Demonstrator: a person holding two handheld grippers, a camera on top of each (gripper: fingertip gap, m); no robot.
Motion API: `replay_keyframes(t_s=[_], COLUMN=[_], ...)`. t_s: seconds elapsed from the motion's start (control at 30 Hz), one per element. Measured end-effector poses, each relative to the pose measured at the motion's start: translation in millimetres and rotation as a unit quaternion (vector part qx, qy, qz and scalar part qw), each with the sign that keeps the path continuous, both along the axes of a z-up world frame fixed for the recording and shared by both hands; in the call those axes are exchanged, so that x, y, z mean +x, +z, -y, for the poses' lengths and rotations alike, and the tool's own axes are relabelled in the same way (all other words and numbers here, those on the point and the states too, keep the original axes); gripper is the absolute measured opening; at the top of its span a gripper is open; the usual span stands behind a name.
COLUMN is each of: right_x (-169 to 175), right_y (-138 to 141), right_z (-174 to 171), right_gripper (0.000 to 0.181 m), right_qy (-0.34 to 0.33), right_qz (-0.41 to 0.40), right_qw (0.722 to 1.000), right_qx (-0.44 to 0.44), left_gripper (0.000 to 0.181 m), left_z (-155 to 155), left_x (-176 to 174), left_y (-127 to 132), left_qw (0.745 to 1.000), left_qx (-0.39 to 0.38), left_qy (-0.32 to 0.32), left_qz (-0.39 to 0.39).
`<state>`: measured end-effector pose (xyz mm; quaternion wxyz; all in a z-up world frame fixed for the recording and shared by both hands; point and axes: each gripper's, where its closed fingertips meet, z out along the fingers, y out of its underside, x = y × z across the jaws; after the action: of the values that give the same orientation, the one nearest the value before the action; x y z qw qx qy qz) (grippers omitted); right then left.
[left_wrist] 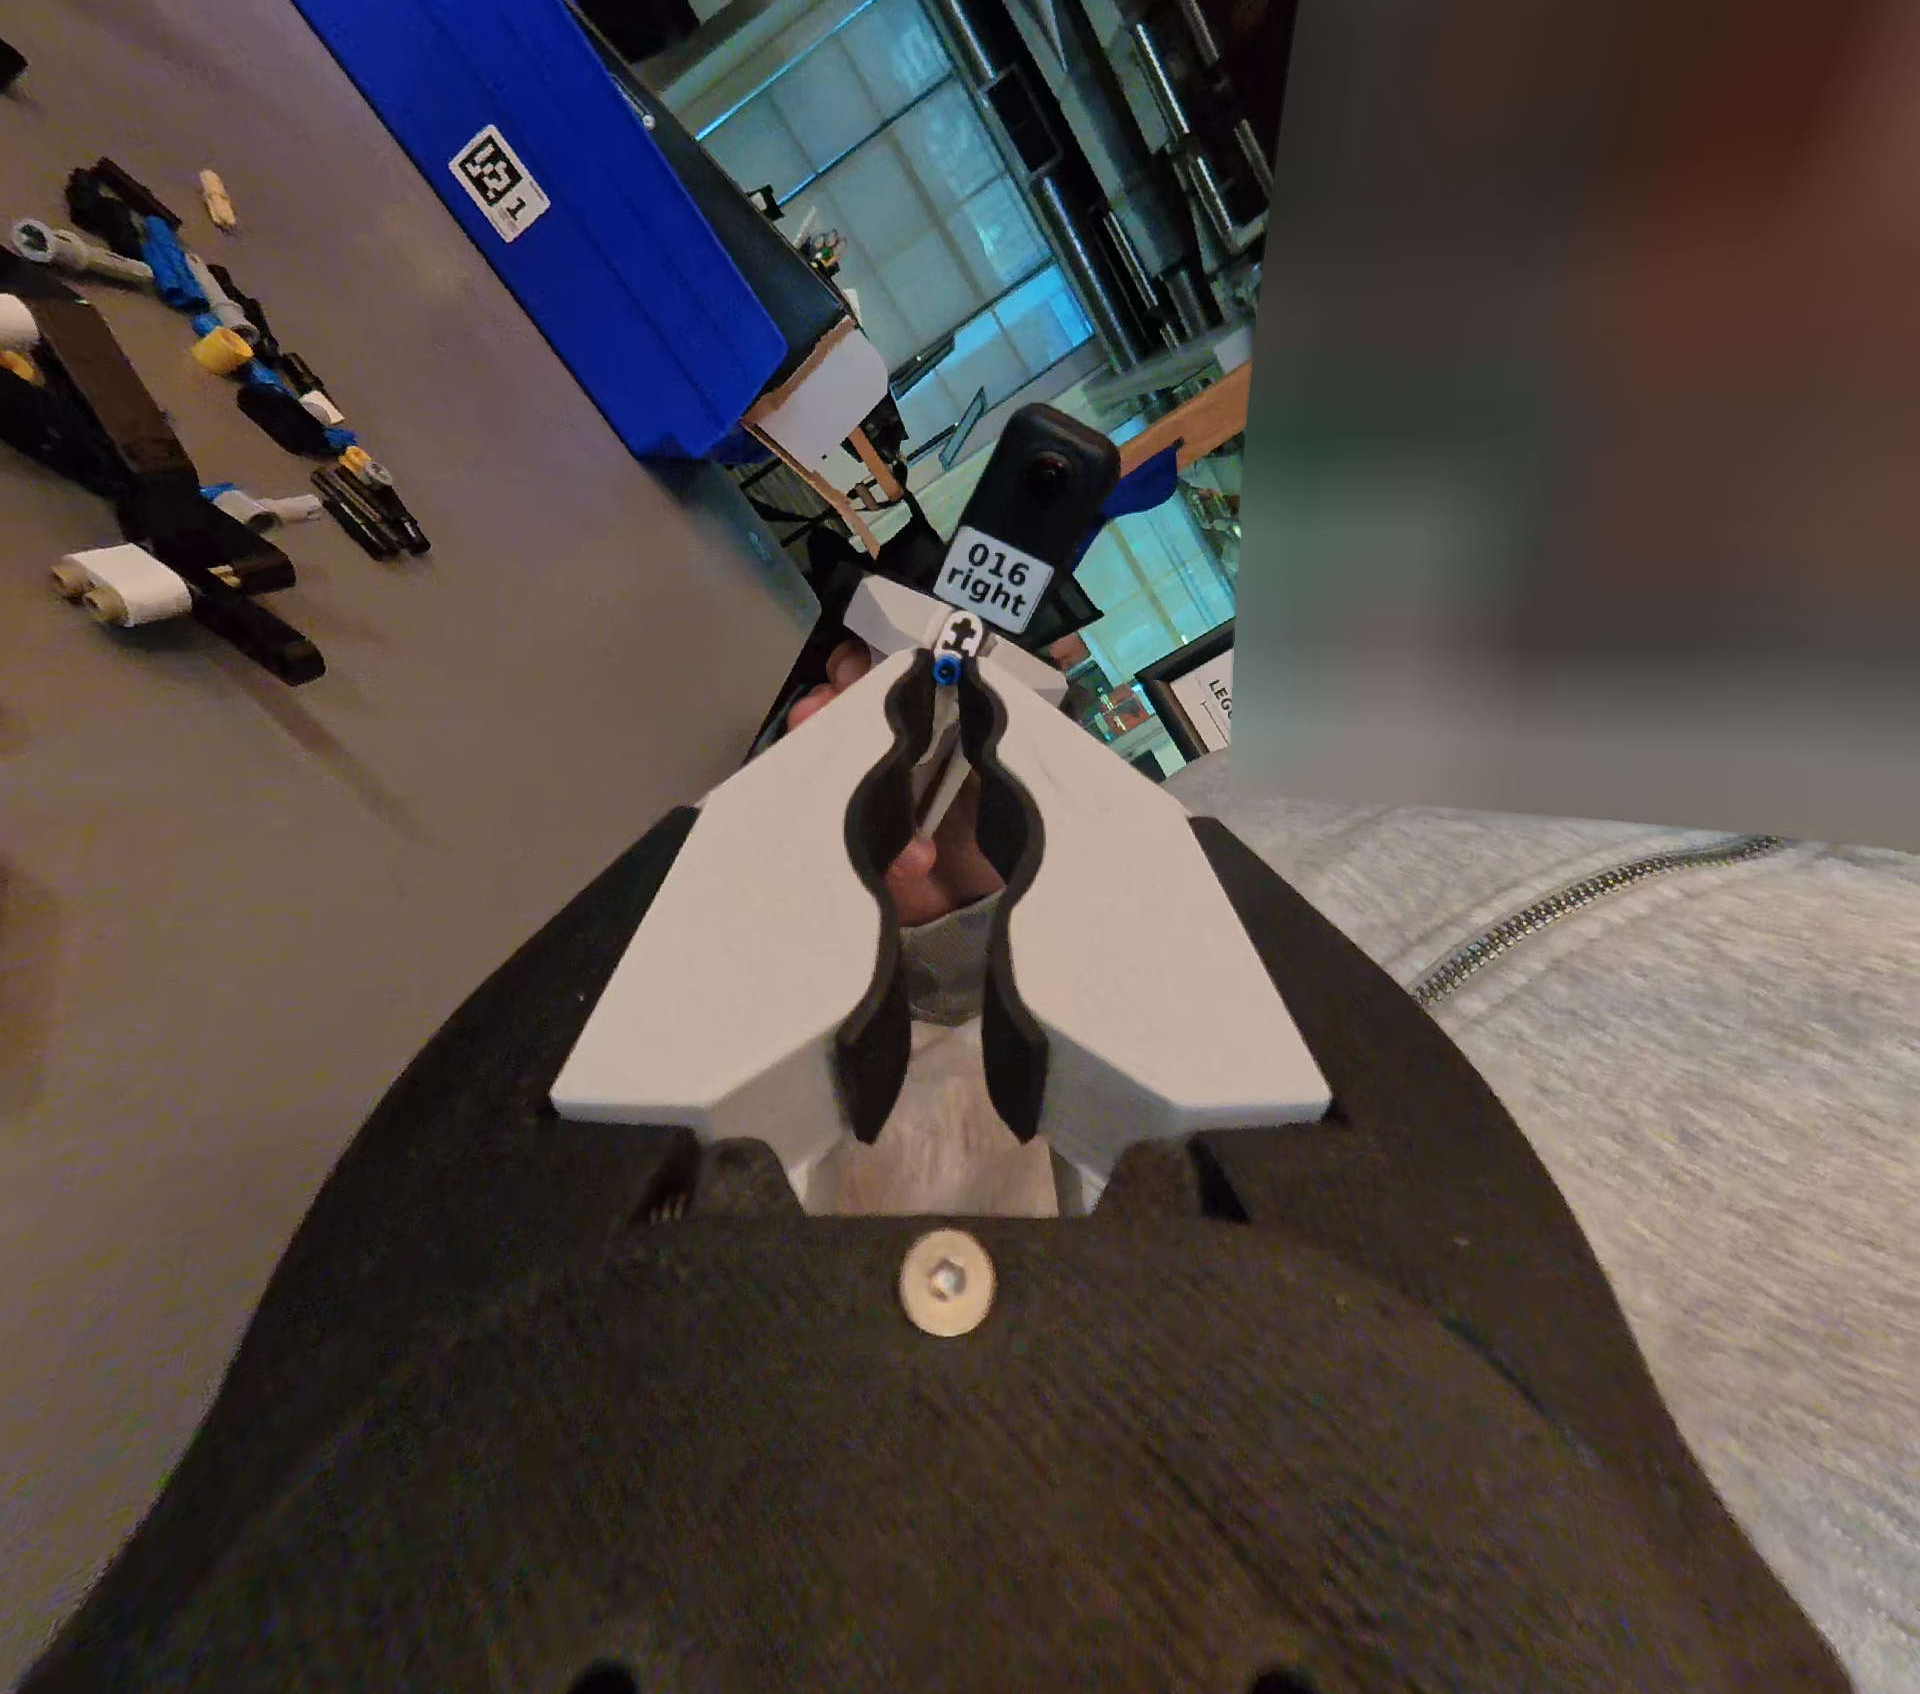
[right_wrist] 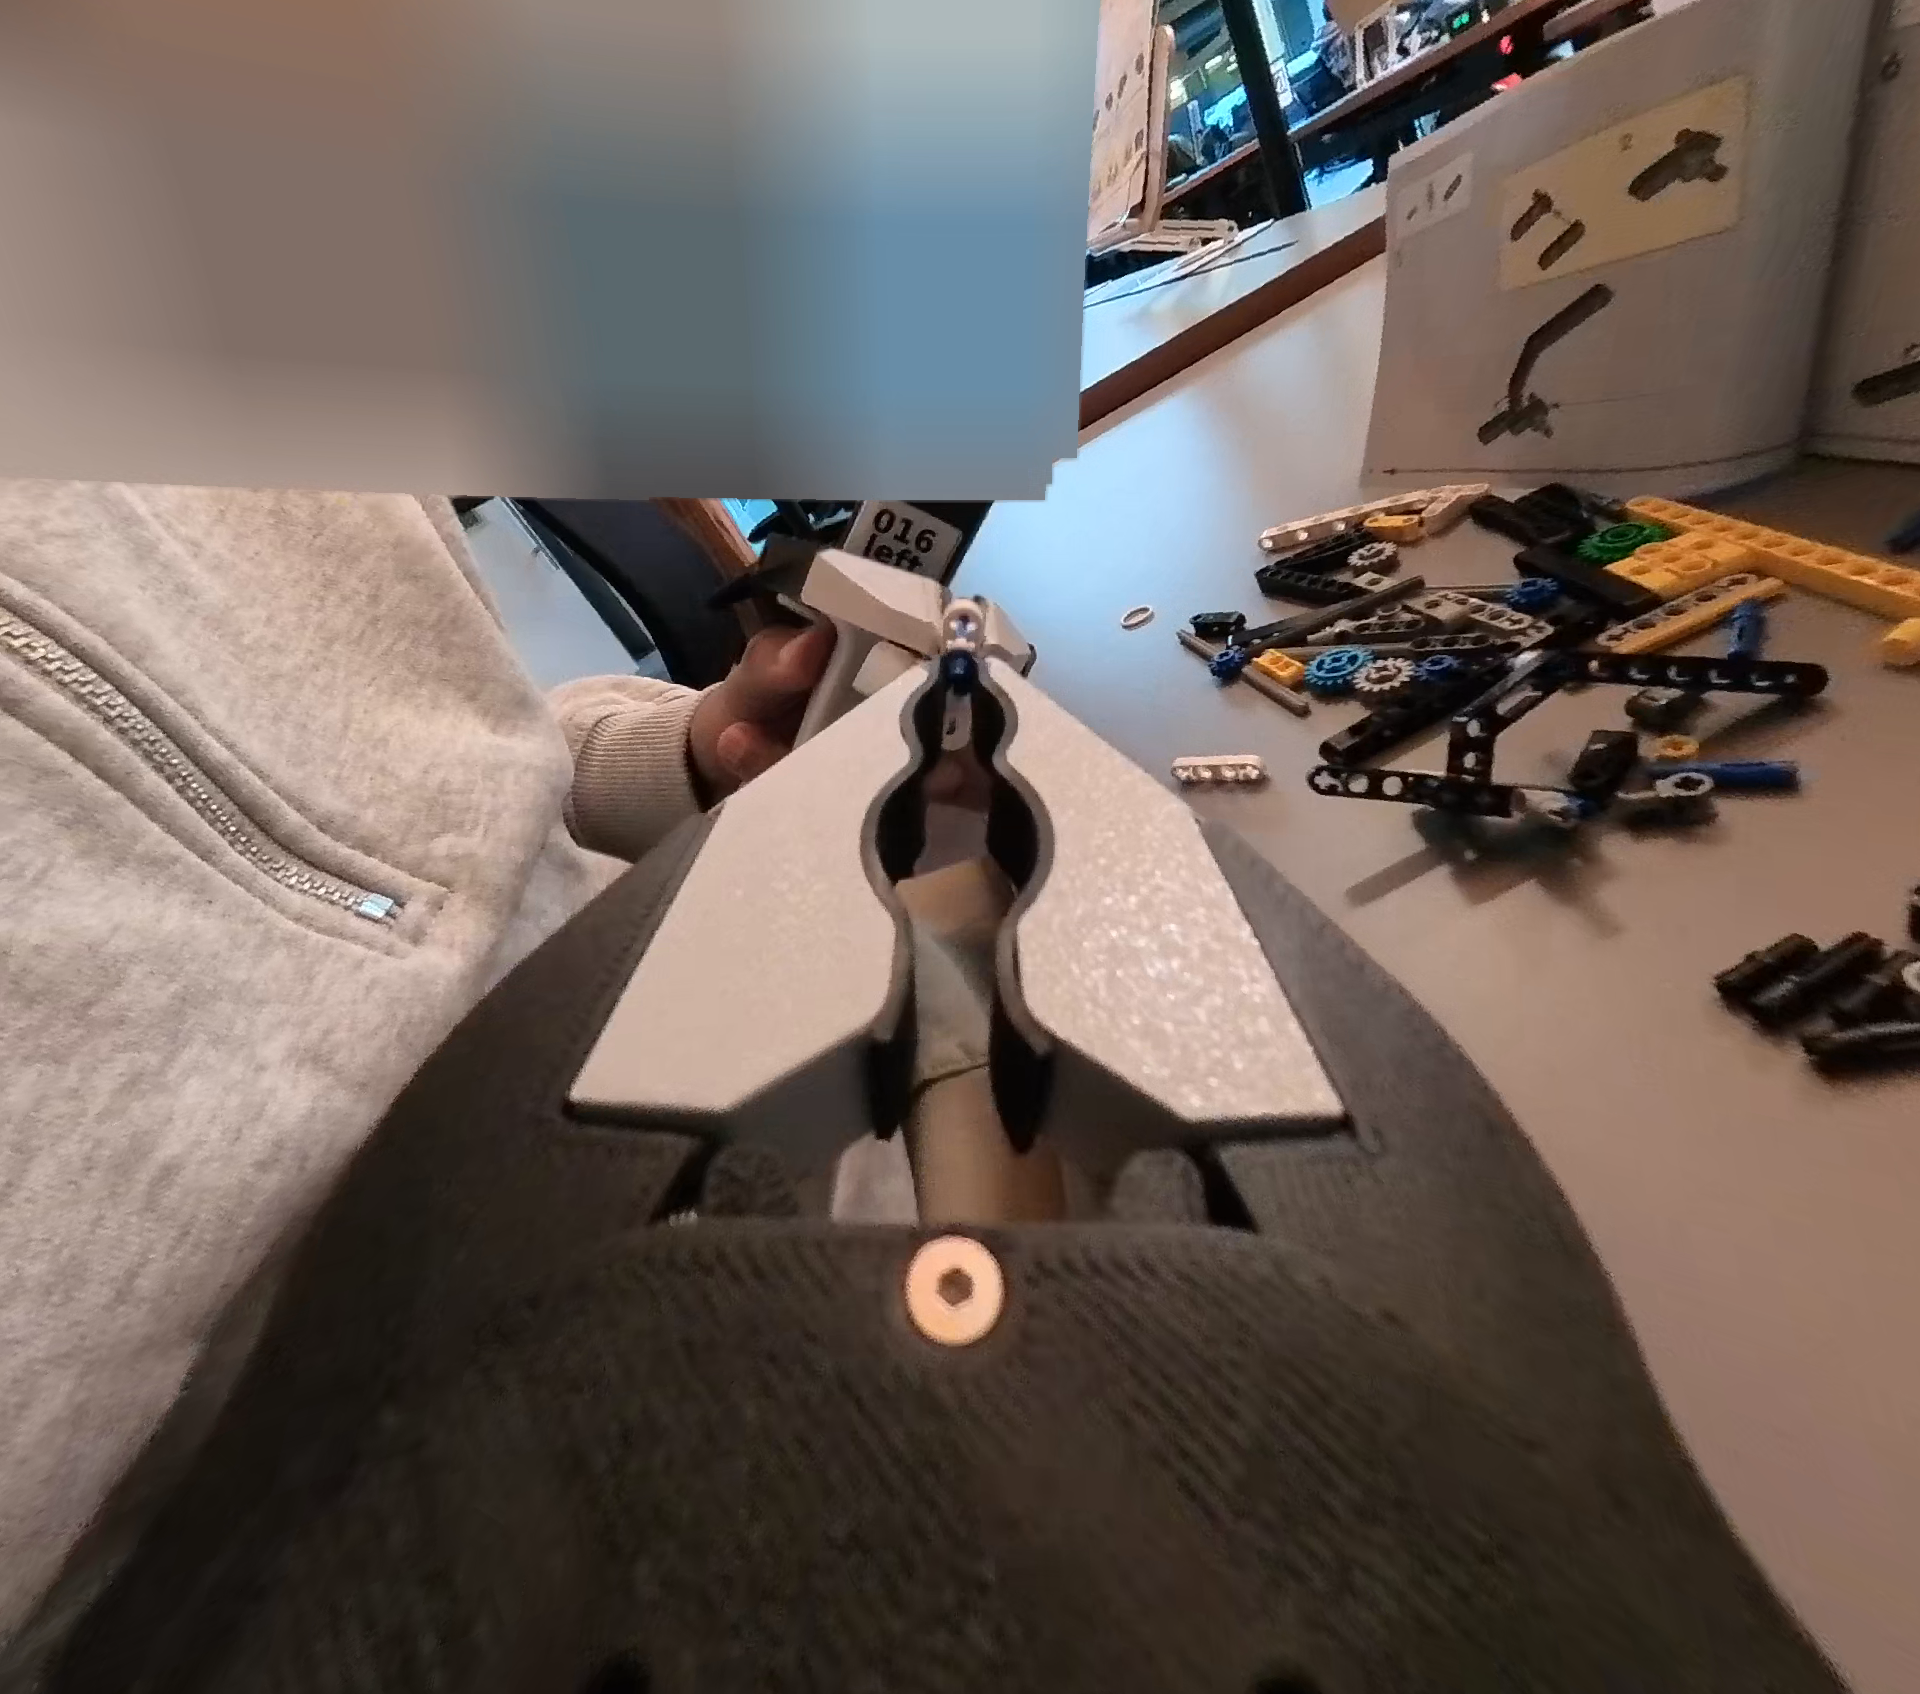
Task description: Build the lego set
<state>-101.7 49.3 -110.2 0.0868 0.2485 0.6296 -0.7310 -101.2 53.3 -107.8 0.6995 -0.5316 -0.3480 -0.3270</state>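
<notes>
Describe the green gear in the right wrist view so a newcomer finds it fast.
Start at the instruction booklet standing at the table's far right. Just below it lies a pile of loose parts, with a long yellow beam at its far edge. The green gear sits against that beam's left end, the only green piece; the other gears are blue or grey.

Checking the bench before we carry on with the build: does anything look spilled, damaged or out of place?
Nothing stands out. Loose lego pieces lie scattered on the grey table, as expected mid-build. The two claws meet tip to tip, left claw and right claw, around a small blue pin.
</notes>
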Motion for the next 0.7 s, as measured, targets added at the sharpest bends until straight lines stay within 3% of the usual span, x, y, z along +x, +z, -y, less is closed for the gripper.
replay_keyframes(t_s=[0.7], right_x=[4.5], right_y=[-1.4], right_z=[5.9], right_gripper=[0.002], right_qy=[0.001], right_qz=[-0.012], right_qw=[1.0], right_qx=[-0.006], left_gripper=[0.001], left_z=[5.1], left_x=[4.4], left_y=[-1.8], left_qw=[0.999], left_qx=[-0.014], left_qy=[-0.027], left_qz=[0.01])
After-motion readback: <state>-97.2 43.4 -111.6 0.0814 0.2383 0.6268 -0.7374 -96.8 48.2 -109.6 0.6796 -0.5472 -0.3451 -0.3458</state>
